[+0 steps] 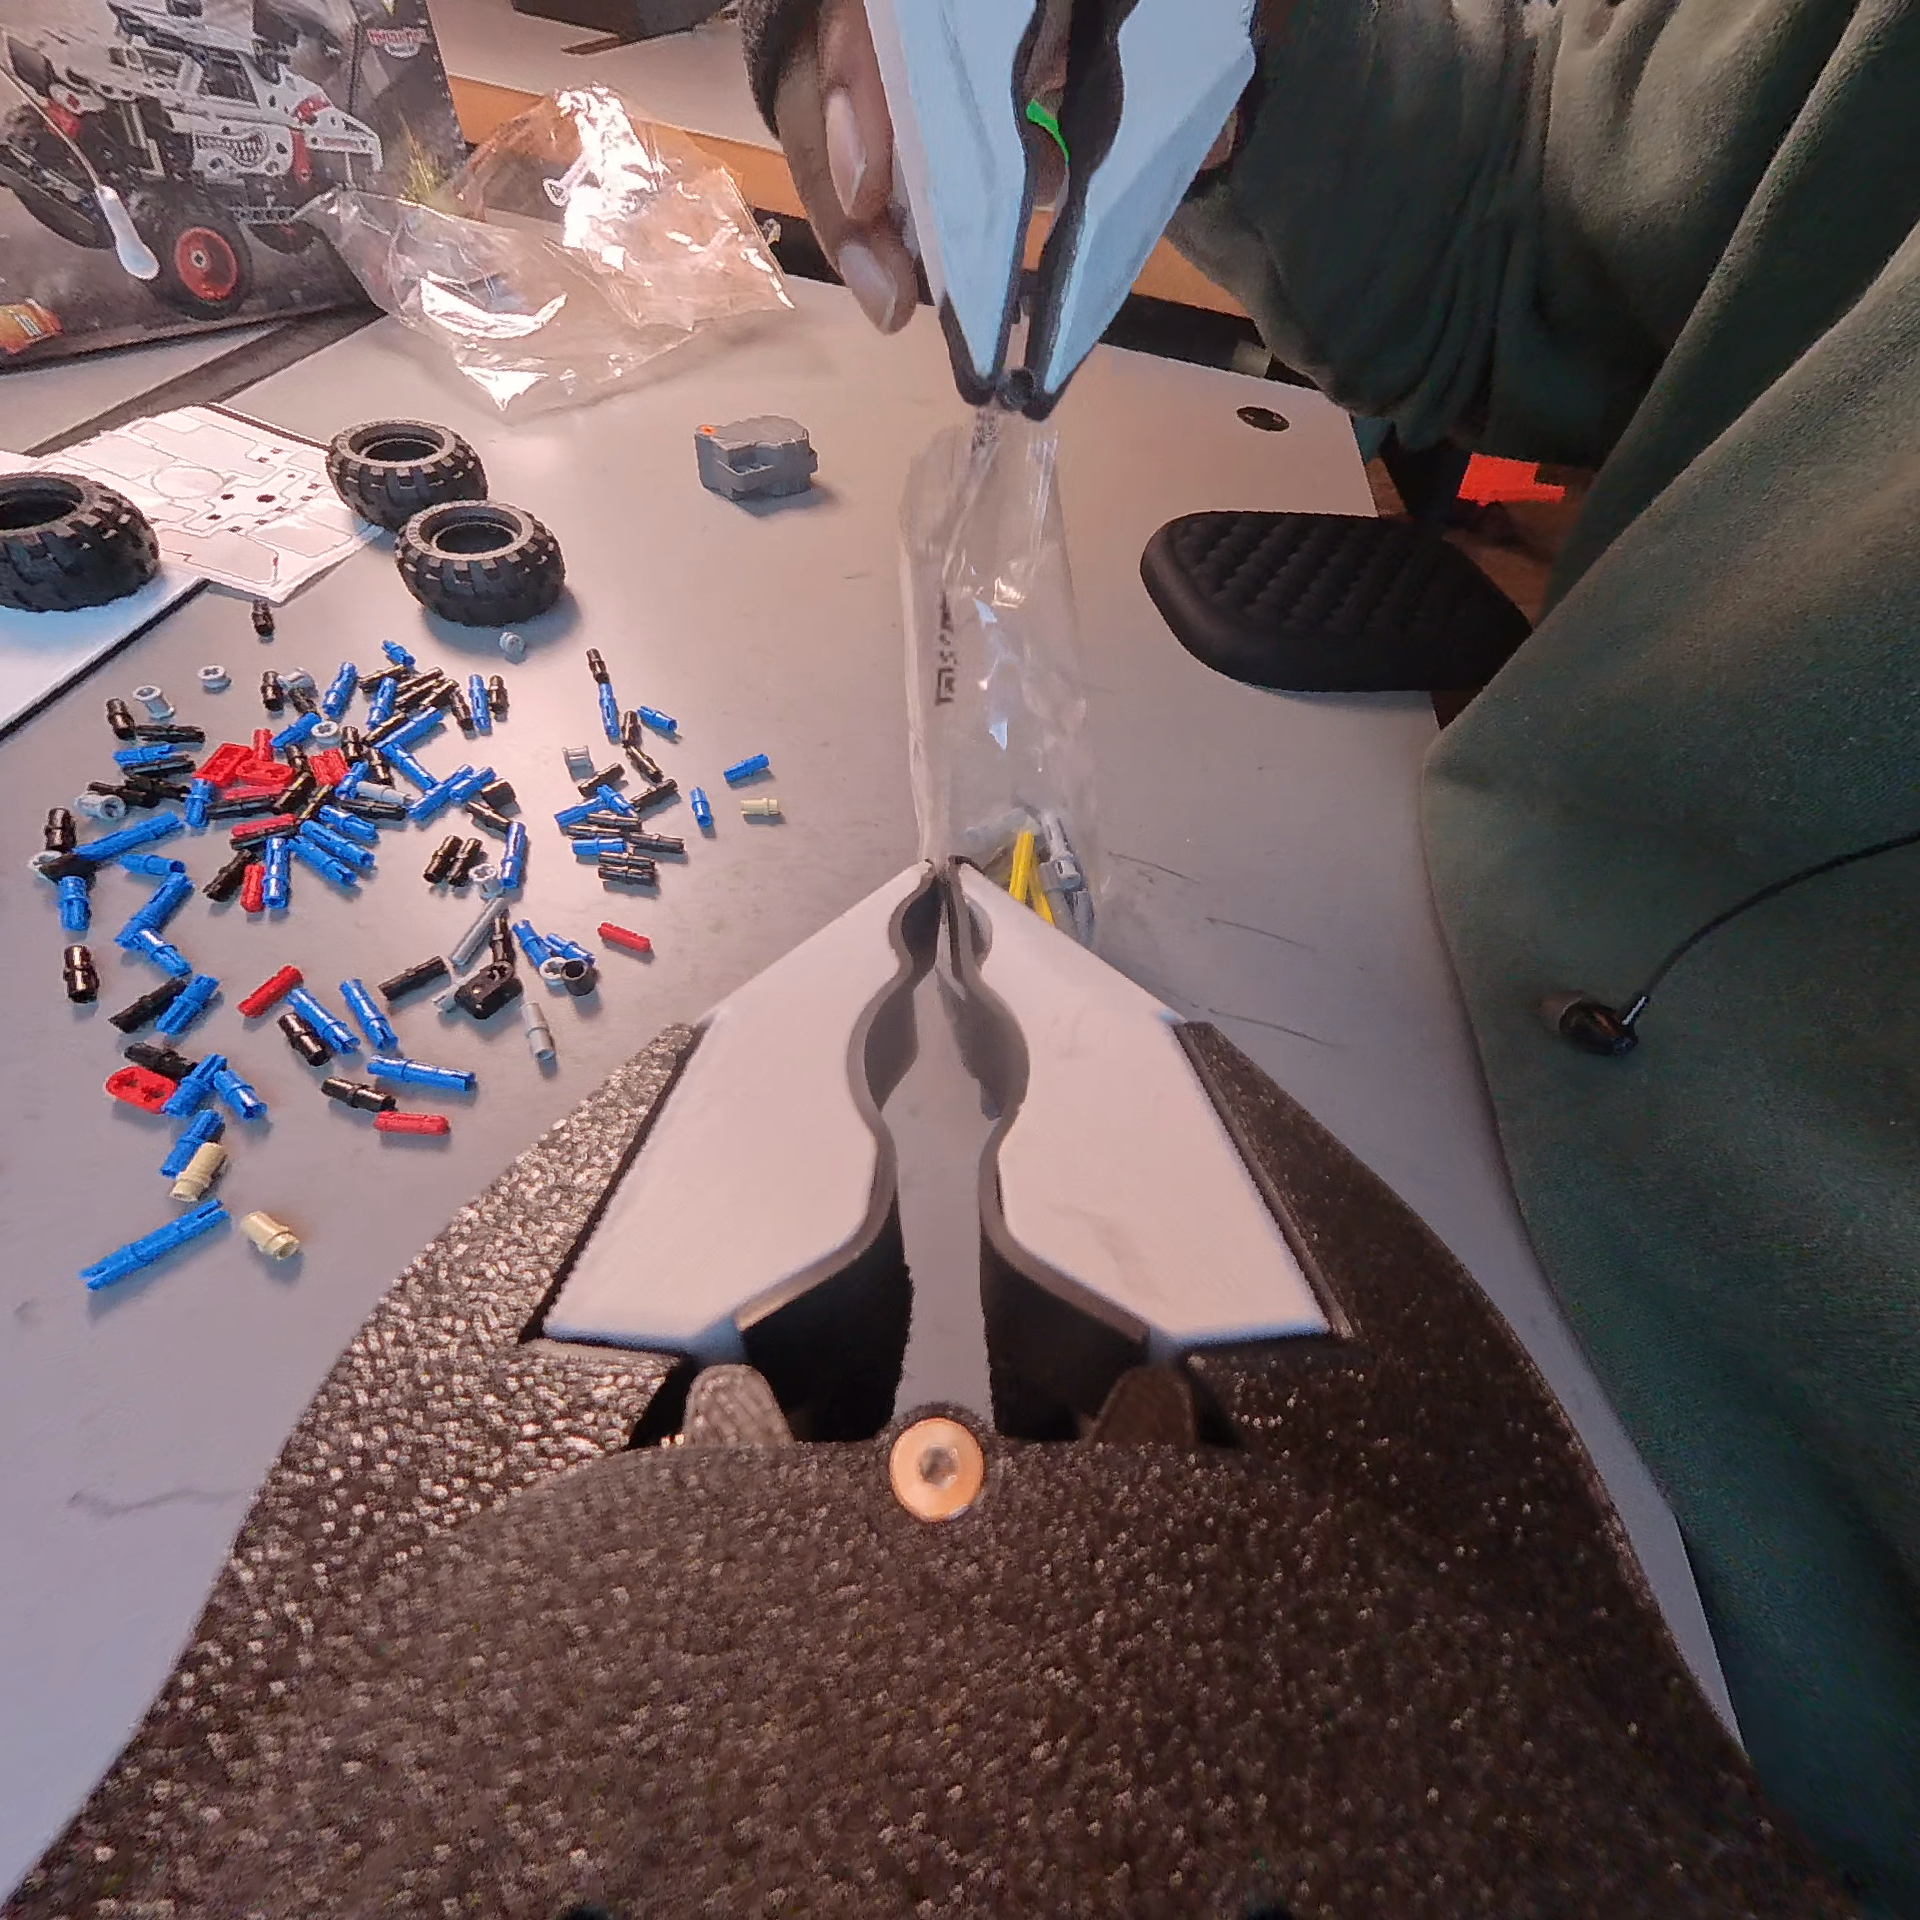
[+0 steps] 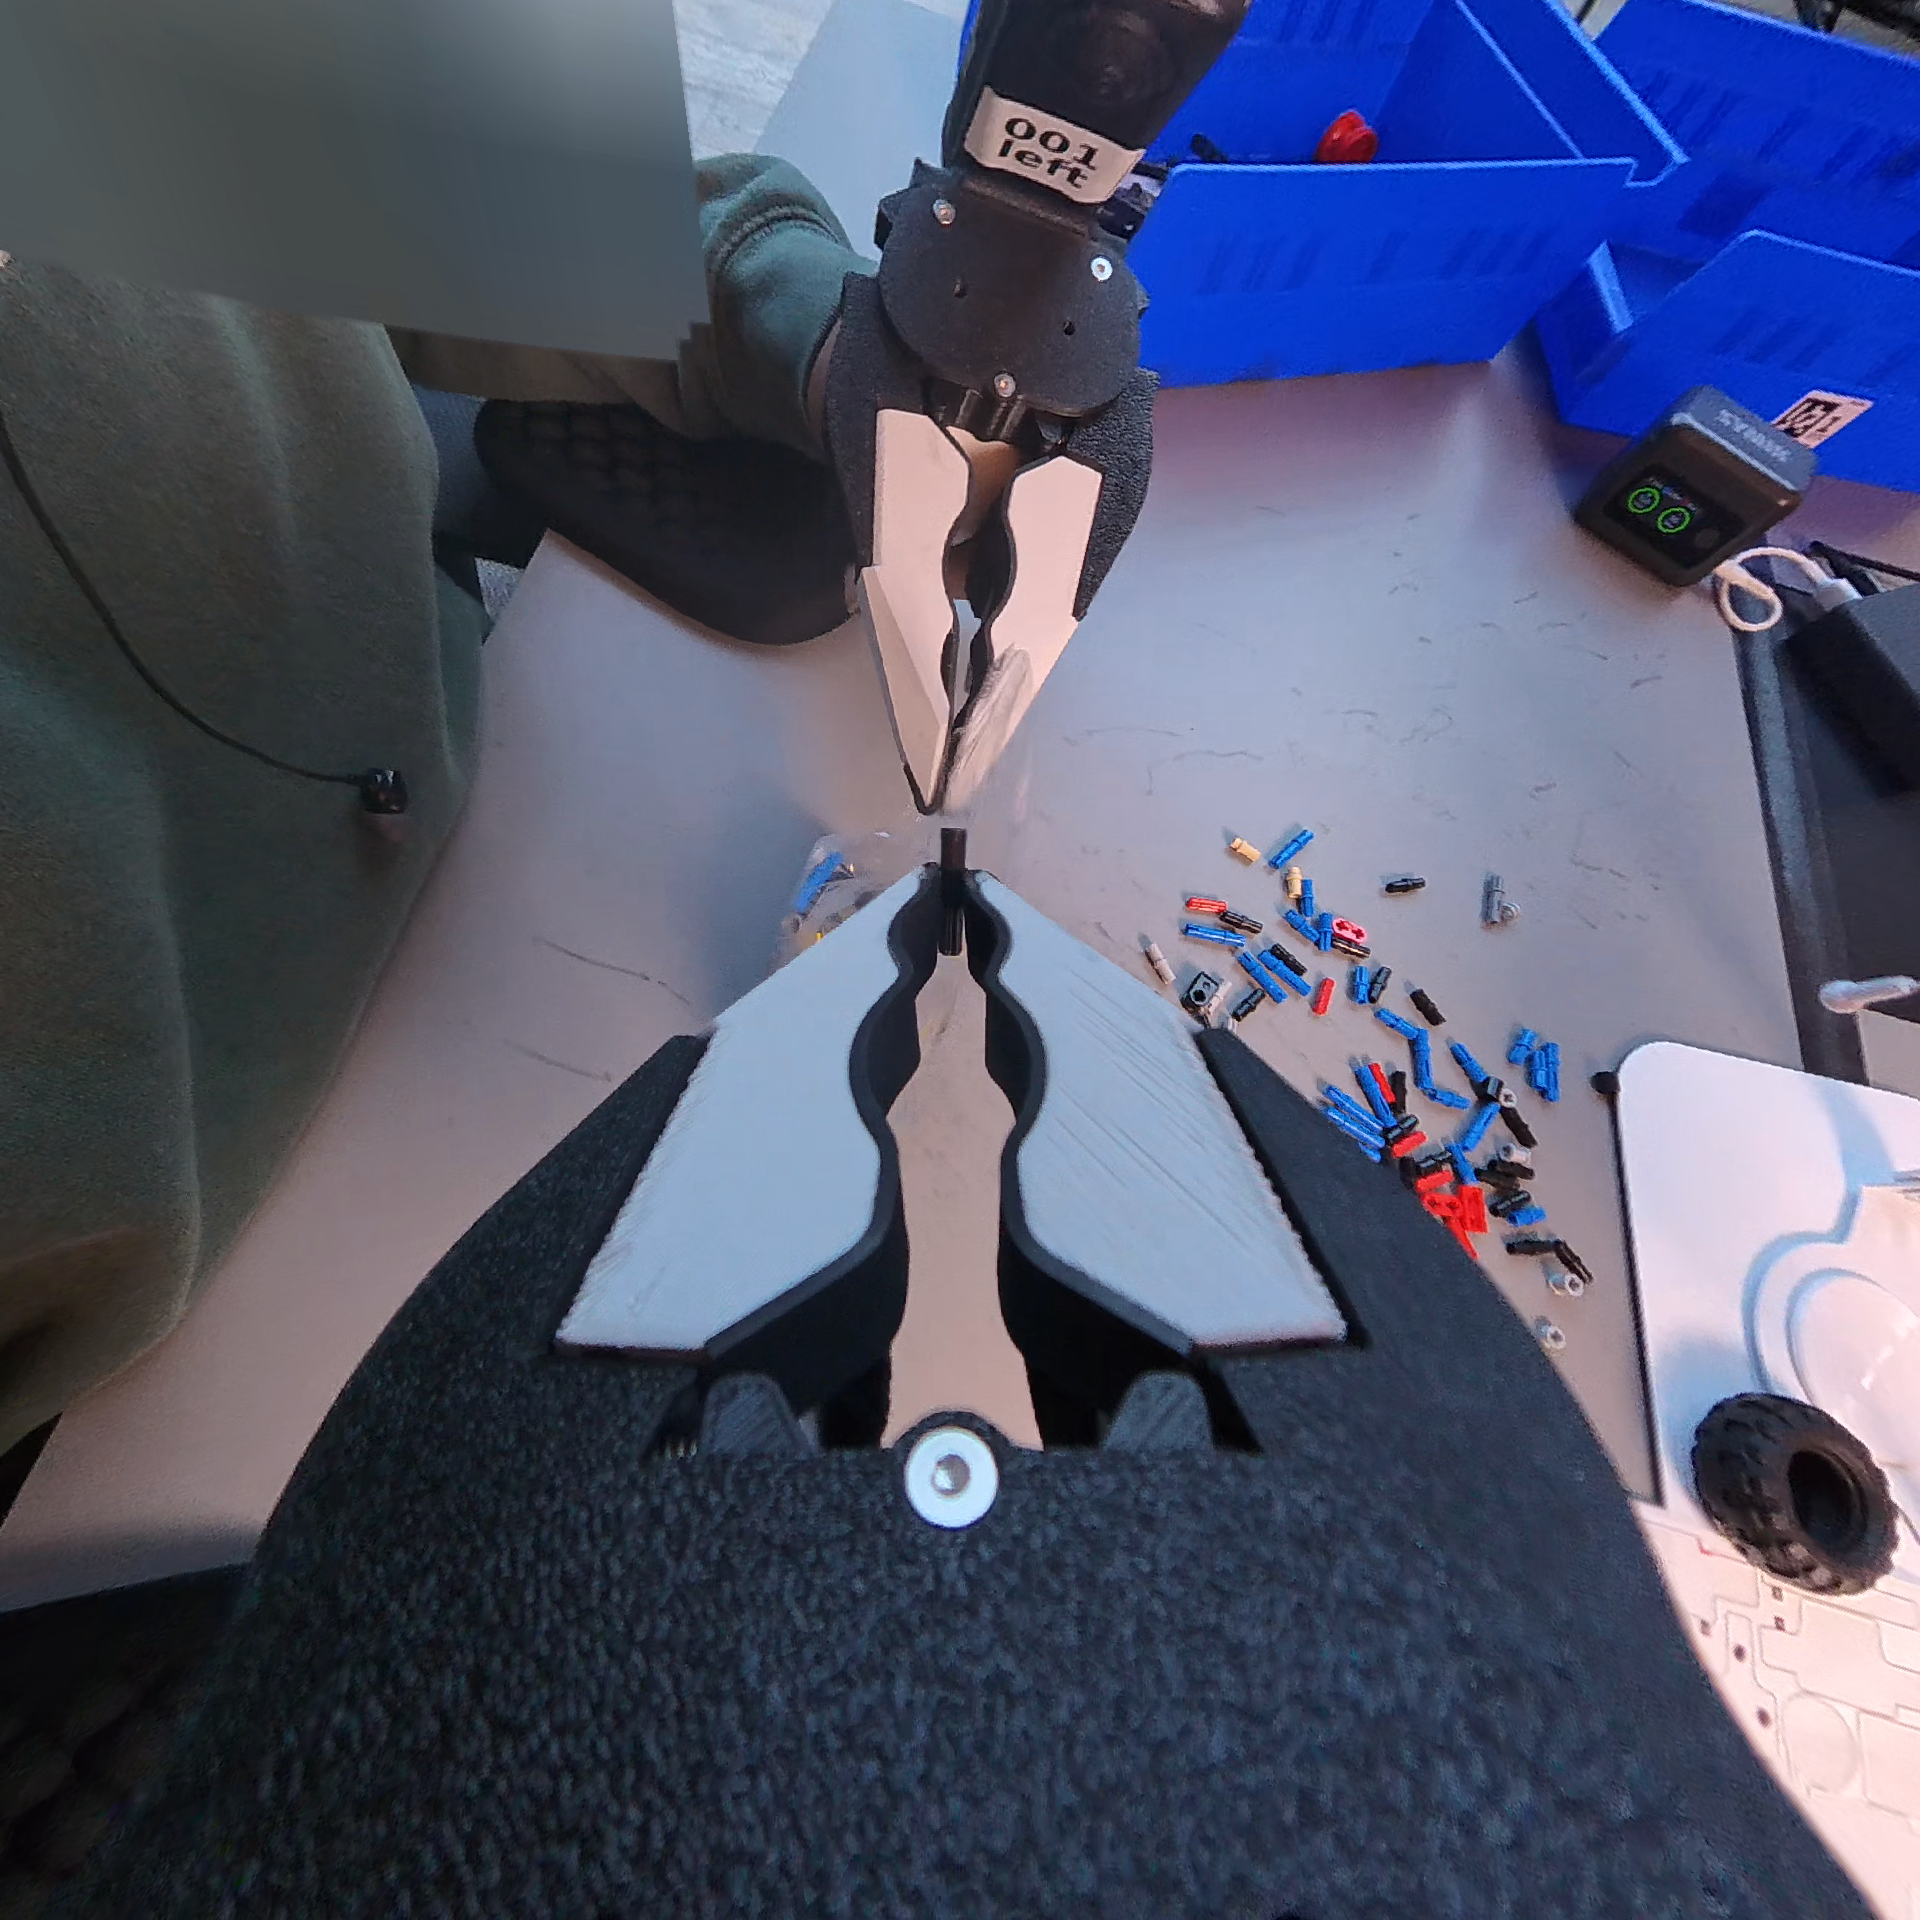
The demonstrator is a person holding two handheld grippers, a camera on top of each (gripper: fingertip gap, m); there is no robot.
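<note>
A clear plastic bag (image 1: 987,644) is stretched above the grey table (image 1: 1247,883) between both grippers. My left gripper (image 1: 945,871) is shut on its near end, where yellow and grey pieces (image 1: 1023,868) sit inside. My right gripper (image 1: 1008,400) is shut on the far end, with a person's hand (image 1: 852,156) behind it. In the right wrist view, my right gripper (image 2: 951,883) is shut with a small dark bit between its tips. The left gripper (image 2: 932,805) faces it, almost tip to tip. Part of the bag (image 2: 826,888) shows to the left.
Loose blue, black and red pins (image 1: 343,810) are spread on the table at left, beyond them black tyres (image 1: 478,561), a grey block (image 1: 755,457), an empty clear bag (image 1: 582,260) and a toy box (image 1: 208,156). Blue bins (image 2: 1382,239) and a small black device (image 2: 1688,488) stand nearby. Some 8 centimetres of space lies between my two pairs of fingers.
</note>
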